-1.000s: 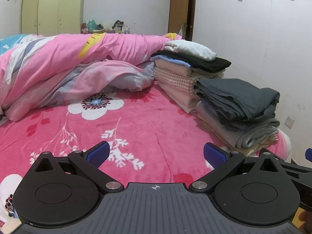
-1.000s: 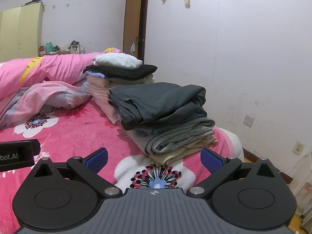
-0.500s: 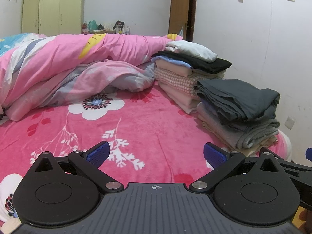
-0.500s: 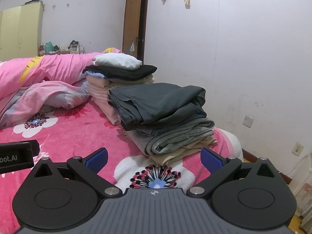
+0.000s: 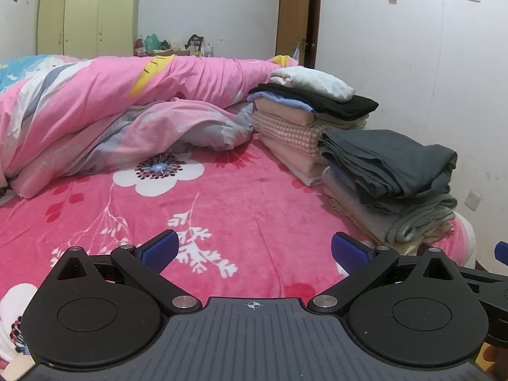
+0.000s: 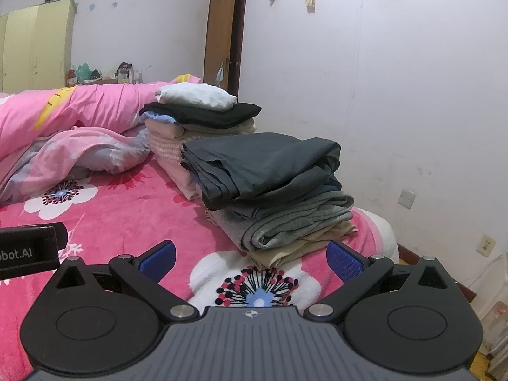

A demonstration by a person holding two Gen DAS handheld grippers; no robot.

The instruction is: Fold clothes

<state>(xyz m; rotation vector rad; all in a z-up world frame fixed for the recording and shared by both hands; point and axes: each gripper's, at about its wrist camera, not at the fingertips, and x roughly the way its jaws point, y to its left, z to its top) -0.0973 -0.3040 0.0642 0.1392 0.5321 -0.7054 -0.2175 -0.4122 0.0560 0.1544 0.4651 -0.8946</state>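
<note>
Pink floral blanket [image 5: 241, 209] covers the bed across the centre of both views. Left gripper [image 5: 253, 250] sits at the lower edge of the left wrist view, jaws spread wide, blue pads [image 5: 159, 250] clear of the fabric and holding nothing. Right gripper [image 6: 250, 255] occupies the lower edge of the right wrist view in the same condition: jaws wide, blue pads [image 6: 343, 262] empty.

Folded clothes stand in two stacks at the right side of the bed, near the white wall [image 6: 412, 95]. The near stack [image 6: 279, 203], centre right of the right wrist view, carries a dark grey garment [image 6: 263, 162] on top, grey knit pieces below it, and a beige piece at the base. The far stack [image 5: 304, 120], just behind and touching the near one, carries a white garment [image 5: 314, 81] on top, then a black one, with light blue, peach and pink checked layers beneath.

A crumpled pink duvet [image 5: 111, 104] lies at the centre left of the left wrist view. Yellow wardrobe [image 5: 85, 16] stands at the upper left. Brown door [image 6: 223, 28] stands at the upper centre.
</note>
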